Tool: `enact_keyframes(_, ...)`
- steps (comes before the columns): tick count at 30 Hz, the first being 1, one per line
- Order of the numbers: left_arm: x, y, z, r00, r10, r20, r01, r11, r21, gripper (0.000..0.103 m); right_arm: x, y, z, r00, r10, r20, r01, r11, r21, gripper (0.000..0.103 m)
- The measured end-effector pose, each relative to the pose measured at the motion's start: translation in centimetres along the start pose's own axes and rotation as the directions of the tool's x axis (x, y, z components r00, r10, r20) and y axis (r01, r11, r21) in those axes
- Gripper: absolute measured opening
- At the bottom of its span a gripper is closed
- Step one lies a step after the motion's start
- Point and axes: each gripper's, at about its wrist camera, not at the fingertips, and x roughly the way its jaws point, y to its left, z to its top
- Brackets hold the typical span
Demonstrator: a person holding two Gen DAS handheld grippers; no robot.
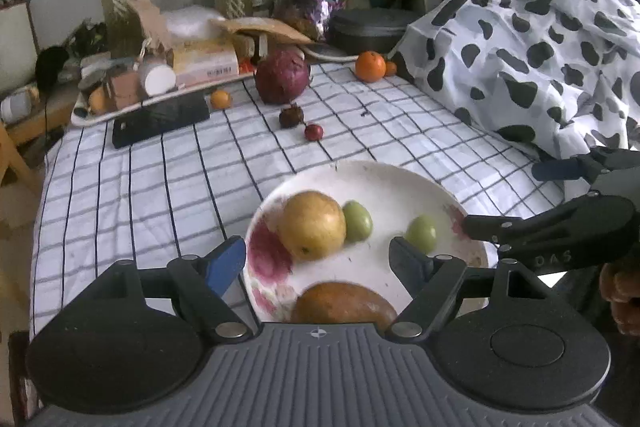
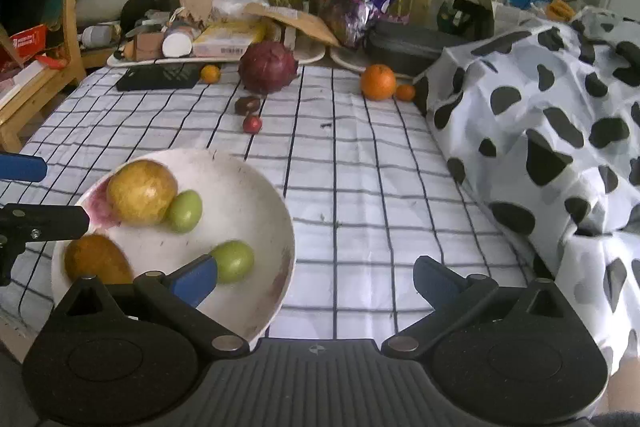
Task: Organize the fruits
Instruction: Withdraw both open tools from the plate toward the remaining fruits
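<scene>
Both hand-held grippers [image 1: 316, 259] [image 2: 316, 277] spread empty, brown fruit [image 1: 344, 303] half hidden, plate [image 1: 372, 183] blurred

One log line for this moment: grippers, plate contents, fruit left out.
left gripper: open | right gripper: open | plate: four fruits | on cloth: orange, red cabbage

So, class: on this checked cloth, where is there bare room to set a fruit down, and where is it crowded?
Bare: the checked cloth between the plate, the cow-print cover and the orange; also the cloth left of the plate, in front of the black case. Crowded: the far edge around the purple cabbage, and the plate itself, which holds four fruits.
</scene>
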Motion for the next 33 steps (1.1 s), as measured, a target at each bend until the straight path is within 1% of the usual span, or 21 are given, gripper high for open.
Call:
enact_keyframes(4, 0.9, 0.5, 0.7, 0.999, -0.024, 0.033, 0.024, 1.000, 0.018, 0.078, 0.6, -0.5, 0.9, 1.000, -0.015, 0.027, 0.015, 1.000, 0.010, 0.103)
enact_keyframes(9, 2.5, 1.2, 1.8, 0.997, -0.061, 0.049, 0.059, 0.997, 0.040, 0.078, 1.8, -1.5, 1.9, 0.998, -0.029, 0.049, 0.028, 0.999, 0.025, 0.103)
enact_keyframes(11, 2.9, 1.5, 2.2, 0.994, -0.086, 0.066, 0.083, 0.995, 0.054, 0.078, 2.3, -1.9, 2.4, 0.998, -0.021, 0.056, 0.019, 0.999, 0.040, 0.103)
enact_keyframes(16, 4.3, 2.6, 3.2, 0.990, -0.114, 0.085, 0.109, 0.992, 0.059, 0.077, 4.1, -2.2, 3.6, 0.999, 0.020, 0.050, -0.023, 0.998, 0.051, 0.103)
enact_keyframes(19, 5.1, 3.3, 3.6, 0.990, -0.123, 0.074, 0.121, 0.992, 0.038, 0.077, 4.9, -1.9, 4.2, 0.998, 0.032, 0.055, -0.033, 0.999, 0.016, 0.103)
enact_keyframes(22, 5.8, 3.9, 3.9, 0.986, -0.157, 0.056, 0.157, 0.988, 0.010, 0.077, 5.5, -1.5, 4.7, 0.997, 0.039, 0.061, -0.038, 0.999, -0.020, 0.103)
enact_keyframes(24, 6.3, 4.1, 4.0, 0.984, -0.174, 0.047, 0.173, 0.985, 0.010, 0.077, 5.9, -1.3, 5.1, 0.997, 0.053, 0.062, -0.050, 0.998, -0.034, 0.103)
enact_keyframes(29, 7.5, 4.6, 4.7, 0.985, -0.170, 0.028, 0.169, 0.985, 0.026, 0.077, 7.0, -1.2, 6.0, 0.996, 0.073, 0.057, -0.070, 0.996, -0.049, 0.103)
enact_keyframes(33, 8.5, 5.2, 5.6, 0.987, -0.159, 0.025, 0.158, 0.987, 0.024, 0.077, 8.1, -1.3, 6.8, 0.995, 0.090, 0.049, -0.088, 0.995, -0.054, 0.096)
